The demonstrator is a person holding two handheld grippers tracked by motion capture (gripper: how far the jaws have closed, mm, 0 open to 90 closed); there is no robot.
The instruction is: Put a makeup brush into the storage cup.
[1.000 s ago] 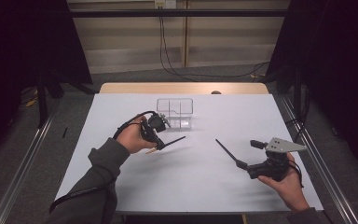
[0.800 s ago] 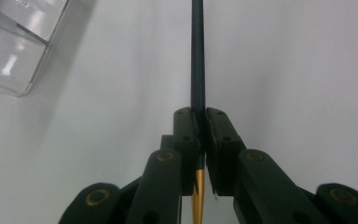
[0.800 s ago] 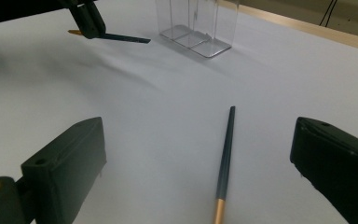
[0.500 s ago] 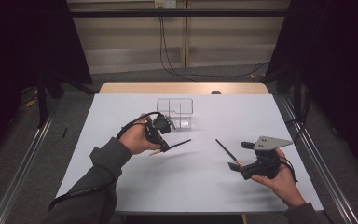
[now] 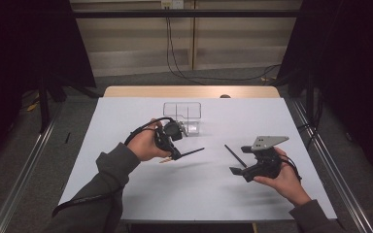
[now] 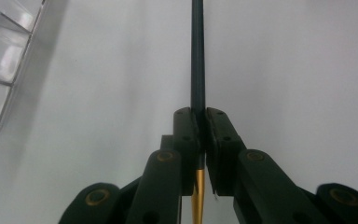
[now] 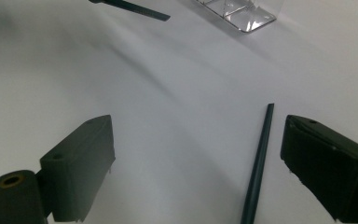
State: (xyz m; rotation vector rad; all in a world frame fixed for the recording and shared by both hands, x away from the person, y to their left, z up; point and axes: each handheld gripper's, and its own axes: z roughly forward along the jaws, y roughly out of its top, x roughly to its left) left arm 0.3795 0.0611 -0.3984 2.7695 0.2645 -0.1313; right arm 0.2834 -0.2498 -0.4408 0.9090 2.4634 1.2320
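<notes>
My left gripper is shut on a thin dark stick with a golden end, held low over the white table; its dark tip points right. A second dark stick lies flat on the table at the right. My right gripper straddles its near end, jaws wide apart. They have just been closing a little, and the stick sits close to the right-hand jaw, untouched. The held stick's tip shows at the top of the right gripper view.
A clear plastic box with dividers stands at the table's middle back, just behind my left hand. A tan strip runs along the far edge. Metal rails flank the table.
My right gripper has moved left, so its jaws now stand on either side of the lying stick. The left hand and its stick have hardly shifted.
</notes>
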